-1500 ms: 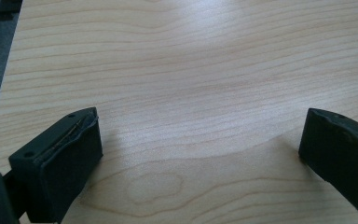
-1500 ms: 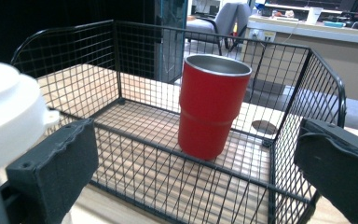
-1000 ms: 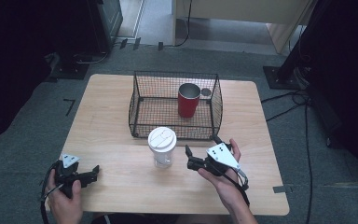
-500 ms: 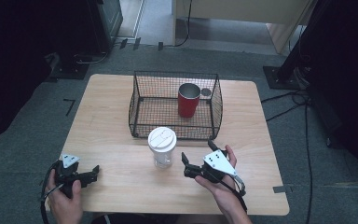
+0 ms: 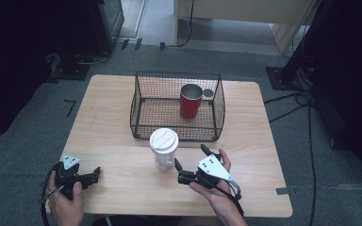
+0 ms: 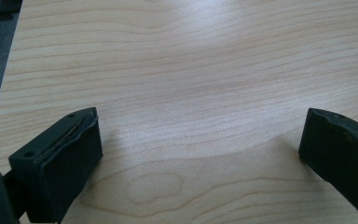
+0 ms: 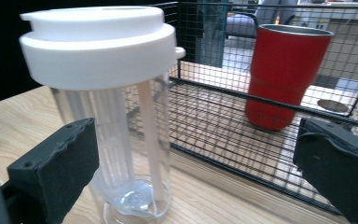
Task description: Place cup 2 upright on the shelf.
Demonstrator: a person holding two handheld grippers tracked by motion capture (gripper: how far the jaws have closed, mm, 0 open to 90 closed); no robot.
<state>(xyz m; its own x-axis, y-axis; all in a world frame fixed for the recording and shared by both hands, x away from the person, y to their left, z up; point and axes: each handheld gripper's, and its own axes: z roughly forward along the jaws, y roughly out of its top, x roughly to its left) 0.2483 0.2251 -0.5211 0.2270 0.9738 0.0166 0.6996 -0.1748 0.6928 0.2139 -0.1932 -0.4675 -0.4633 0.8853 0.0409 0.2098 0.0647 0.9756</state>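
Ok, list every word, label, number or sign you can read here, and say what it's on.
None can be read.
Clear cup, white lid: no print shows.
Red tumbler: plain red wall, no mark.
Wire basket: no tag shows; a small round thing lies beside the tumbler, too small to tell.
Right gripper, left gripper: plates bear holes, no lettering.

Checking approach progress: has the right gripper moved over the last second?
Yes. The right gripper has slid left along the table, closing on the clear cup, open, not yet touching it.
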